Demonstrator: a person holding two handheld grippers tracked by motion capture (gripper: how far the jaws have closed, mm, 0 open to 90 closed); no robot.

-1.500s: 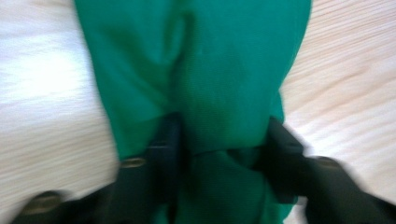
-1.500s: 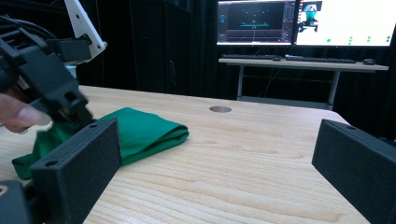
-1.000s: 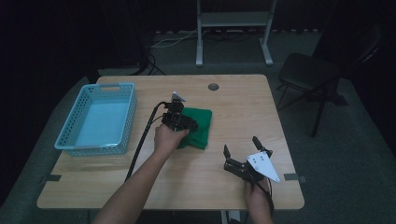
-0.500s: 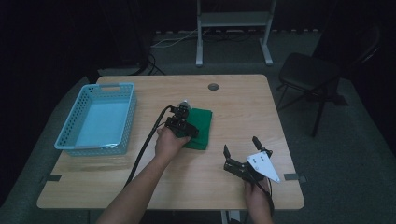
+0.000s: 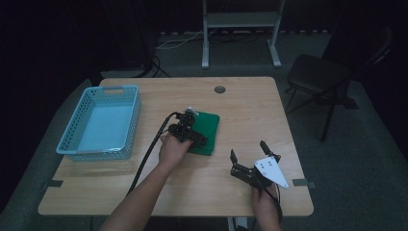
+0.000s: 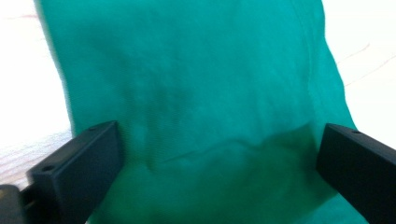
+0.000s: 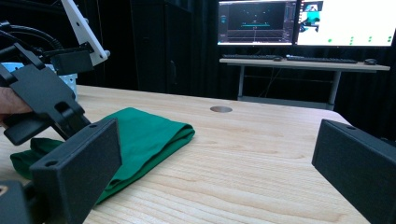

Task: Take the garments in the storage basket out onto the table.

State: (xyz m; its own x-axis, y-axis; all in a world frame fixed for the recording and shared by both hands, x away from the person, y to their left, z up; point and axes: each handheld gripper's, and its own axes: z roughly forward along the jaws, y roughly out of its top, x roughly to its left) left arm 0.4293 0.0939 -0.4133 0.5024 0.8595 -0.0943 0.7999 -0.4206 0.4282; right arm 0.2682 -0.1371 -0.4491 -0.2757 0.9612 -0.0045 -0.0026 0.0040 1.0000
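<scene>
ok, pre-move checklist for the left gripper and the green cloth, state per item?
1. Left gripper jaws open: ok, they have just been opening and stand wide in its own view.
2. Green cloth released: ok, it lies between the jaws with neither pad pressing it.
3. Cloth folded and flat on the table: ok.
4. Blue basket empty for a drop: ok.
5. Right gripper open, off the cloth: ok.
6. Left cable free of the cloth: cannot tell.
</scene>
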